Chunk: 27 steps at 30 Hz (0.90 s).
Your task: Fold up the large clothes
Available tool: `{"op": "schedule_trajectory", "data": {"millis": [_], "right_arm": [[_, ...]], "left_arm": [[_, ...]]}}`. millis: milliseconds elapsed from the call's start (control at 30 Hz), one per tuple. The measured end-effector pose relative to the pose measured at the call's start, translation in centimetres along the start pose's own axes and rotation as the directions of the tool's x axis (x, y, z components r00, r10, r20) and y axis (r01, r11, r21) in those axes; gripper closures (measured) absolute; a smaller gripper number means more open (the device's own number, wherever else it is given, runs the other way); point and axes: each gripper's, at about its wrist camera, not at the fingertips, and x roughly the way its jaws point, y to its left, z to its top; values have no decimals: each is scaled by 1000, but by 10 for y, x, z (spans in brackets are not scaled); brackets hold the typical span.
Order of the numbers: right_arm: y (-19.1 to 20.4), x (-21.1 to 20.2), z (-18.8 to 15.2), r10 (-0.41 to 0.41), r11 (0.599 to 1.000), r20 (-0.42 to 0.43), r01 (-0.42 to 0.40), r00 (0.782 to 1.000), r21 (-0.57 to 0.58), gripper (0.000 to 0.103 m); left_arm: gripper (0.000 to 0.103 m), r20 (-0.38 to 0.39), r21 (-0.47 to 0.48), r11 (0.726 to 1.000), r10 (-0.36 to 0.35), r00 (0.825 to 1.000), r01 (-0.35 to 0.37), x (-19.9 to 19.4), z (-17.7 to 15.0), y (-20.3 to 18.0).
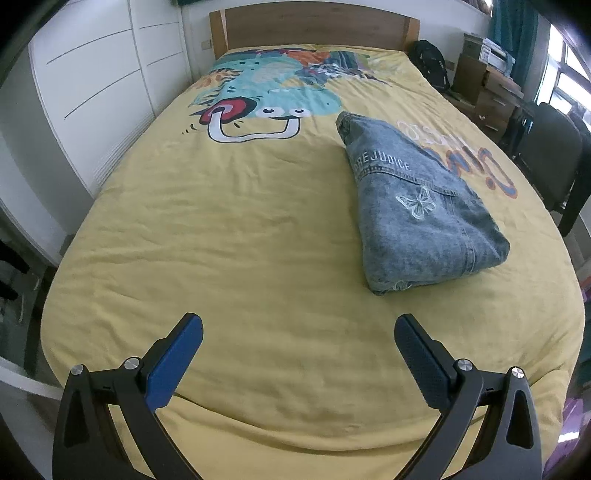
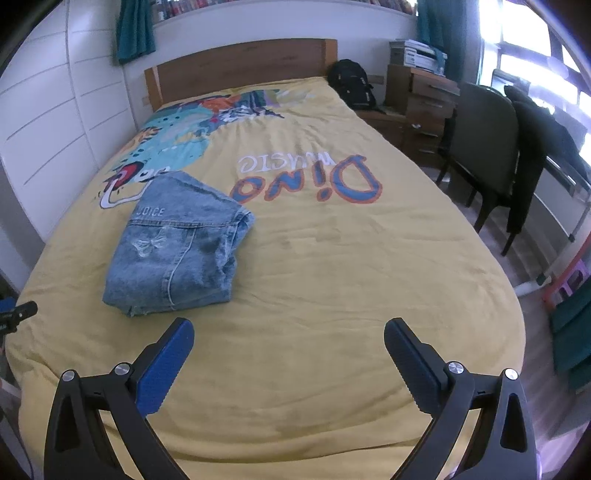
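Note:
A blue denim garment with a white butterfly and lettering lies folded into a compact rectangle on the yellow bedspread. In the right wrist view the denim garment lies left of centre on the bedspread. My left gripper is open and empty above the foot of the bed, below and left of the garment. My right gripper is open and empty above the foot of the bed, below and right of the garment. Part of the left gripper shows at the left edge of the right wrist view.
The bed has a wooden headboard and a white wardrobe along its left side. A black backpack, wooden drawers and a dark chair with clothing on it stand on the right by the window.

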Motion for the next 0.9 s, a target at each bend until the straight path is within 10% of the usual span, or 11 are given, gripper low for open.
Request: {"op": "schedule_trajectory", "data": {"millis": [900], "right_arm": [[14, -7, 2, 19, 999, -16, -20, 1000, -42, 0]], "left_arm": [[1, 9, 57, 998, 14, 1000, -14, -6, 2, -6]]}}
